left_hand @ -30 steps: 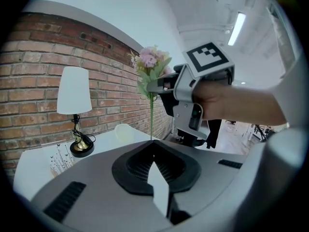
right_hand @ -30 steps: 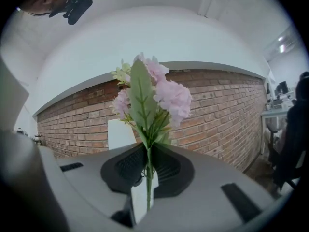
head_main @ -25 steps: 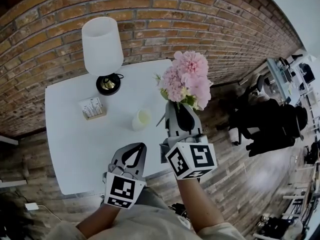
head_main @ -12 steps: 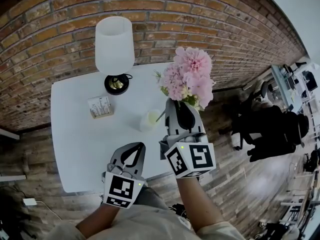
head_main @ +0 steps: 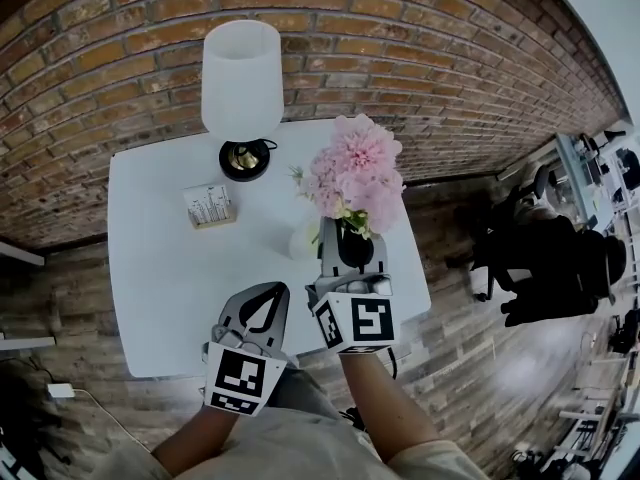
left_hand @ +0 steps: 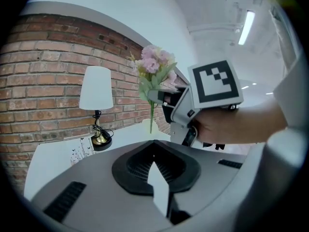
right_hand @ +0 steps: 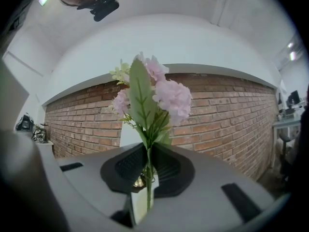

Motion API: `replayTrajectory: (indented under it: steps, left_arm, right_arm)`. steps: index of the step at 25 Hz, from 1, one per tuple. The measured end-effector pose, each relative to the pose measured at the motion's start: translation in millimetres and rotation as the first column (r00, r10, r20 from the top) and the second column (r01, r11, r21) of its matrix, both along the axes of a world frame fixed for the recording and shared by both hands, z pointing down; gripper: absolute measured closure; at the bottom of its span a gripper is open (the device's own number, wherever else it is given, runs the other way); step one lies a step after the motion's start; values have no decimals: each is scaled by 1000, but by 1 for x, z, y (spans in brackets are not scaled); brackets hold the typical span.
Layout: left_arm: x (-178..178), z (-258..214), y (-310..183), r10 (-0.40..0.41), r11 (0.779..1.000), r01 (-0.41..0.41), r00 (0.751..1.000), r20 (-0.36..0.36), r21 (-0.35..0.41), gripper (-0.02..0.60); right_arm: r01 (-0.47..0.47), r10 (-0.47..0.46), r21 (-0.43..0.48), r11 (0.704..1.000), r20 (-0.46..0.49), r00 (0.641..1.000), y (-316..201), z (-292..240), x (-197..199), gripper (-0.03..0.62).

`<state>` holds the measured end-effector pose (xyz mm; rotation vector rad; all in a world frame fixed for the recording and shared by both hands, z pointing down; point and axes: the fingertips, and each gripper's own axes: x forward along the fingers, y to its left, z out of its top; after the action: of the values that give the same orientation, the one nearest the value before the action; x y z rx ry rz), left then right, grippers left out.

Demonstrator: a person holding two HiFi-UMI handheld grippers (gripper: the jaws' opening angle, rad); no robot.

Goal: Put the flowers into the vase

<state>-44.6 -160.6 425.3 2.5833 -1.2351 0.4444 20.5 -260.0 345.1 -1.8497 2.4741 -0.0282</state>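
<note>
Right gripper view: flowers [right_hand: 155, 94] are clamped by the stem in the right hand-held gripper [right_hand: 146, 180], near the vase [head_main: 301, 240]. The stem should be kept upright, lowered centrally; the left hand-held gripper [left_hand: 158, 174] is closed, empty.

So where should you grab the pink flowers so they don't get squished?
By the thin green stem, below the leaves, coming in from the side. The flowers stand upright, and the pink blooms on top are wide and soft, so squeezing there would probably crush them. The right gripper is shut on the stem just like that.
</note>
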Motion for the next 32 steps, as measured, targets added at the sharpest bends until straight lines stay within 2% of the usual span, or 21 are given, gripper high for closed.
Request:
replayTrajectory:
  steps: [13, 17, 24, 32]
  left_arm:
    - [1, 4, 2, -10, 1000, 10, 1000, -1, -9, 580]
    - [2, 3, 2, -13, 1000, 13, 1000, -3, -7, 580]
    - [4, 2, 3, -11, 1000, 11, 1000, -7, -8, 580]
    - [6, -1, 8, -7, 1000, 7, 1000, -9, 0, 580]
  right_arm:
    - [-30, 23, -95, 995, -78, 997, 6, 58, -3, 520]
    - [-23, 12, -139, 990, -84, 996, 8, 69, -3, 489]
    - [-12, -8, -184, 983, -110, 994, 11, 76, -6, 391]
    - [-16, -17, -224, 974, -145, 989, 20, 91, -4, 336]
